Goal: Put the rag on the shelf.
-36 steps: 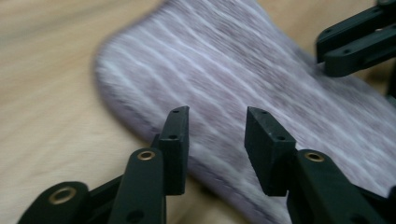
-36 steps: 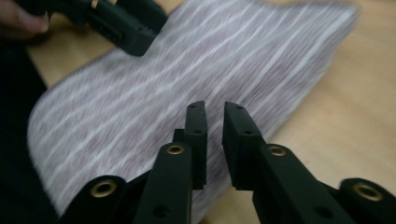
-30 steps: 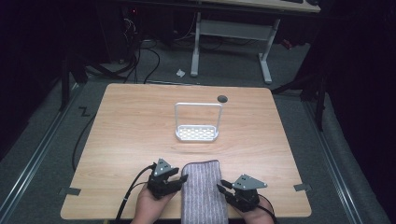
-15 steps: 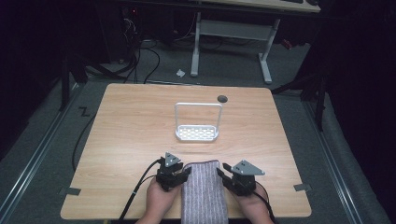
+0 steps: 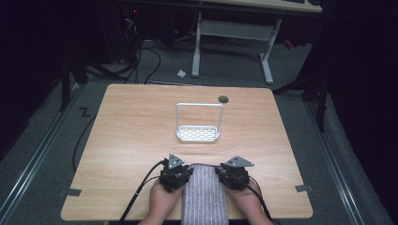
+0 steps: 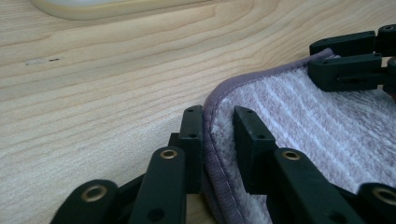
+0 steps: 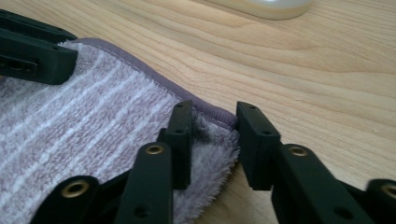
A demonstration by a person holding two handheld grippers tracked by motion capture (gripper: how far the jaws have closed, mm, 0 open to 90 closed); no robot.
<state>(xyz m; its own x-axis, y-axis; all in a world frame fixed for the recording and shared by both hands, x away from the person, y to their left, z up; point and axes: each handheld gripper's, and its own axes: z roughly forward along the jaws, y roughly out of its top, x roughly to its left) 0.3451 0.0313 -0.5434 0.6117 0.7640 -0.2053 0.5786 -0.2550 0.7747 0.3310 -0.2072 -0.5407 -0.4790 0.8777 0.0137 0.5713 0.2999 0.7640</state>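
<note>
A grey-purple striped towel [image 5: 204,197] lies flat at the table's near edge and hangs over it. My left gripper [image 5: 176,173] is at its far left corner, my right gripper [image 5: 233,174] at its far right corner. In the left gripper view the jaws [image 6: 218,116] have just been closing, and they now pinch the towel's hemmed edge [image 6: 211,140]. In the right gripper view the jaws [image 7: 212,116] have also just been closing. The towel's corner [image 7: 210,135] sits between them with slack on both sides.
A white wire rack [image 5: 198,124] with a perforated base and a tall handle stands mid-table, beyond the towel. A dark round hole [image 5: 223,99] is near the far edge. Bare wood [image 5: 131,136] spreads to both sides. Cables trail off the near edge.
Both grippers have moved inward onto the towel's far corners, the right one forward and left the most. The left jaws have narrowed onto the hem.
</note>
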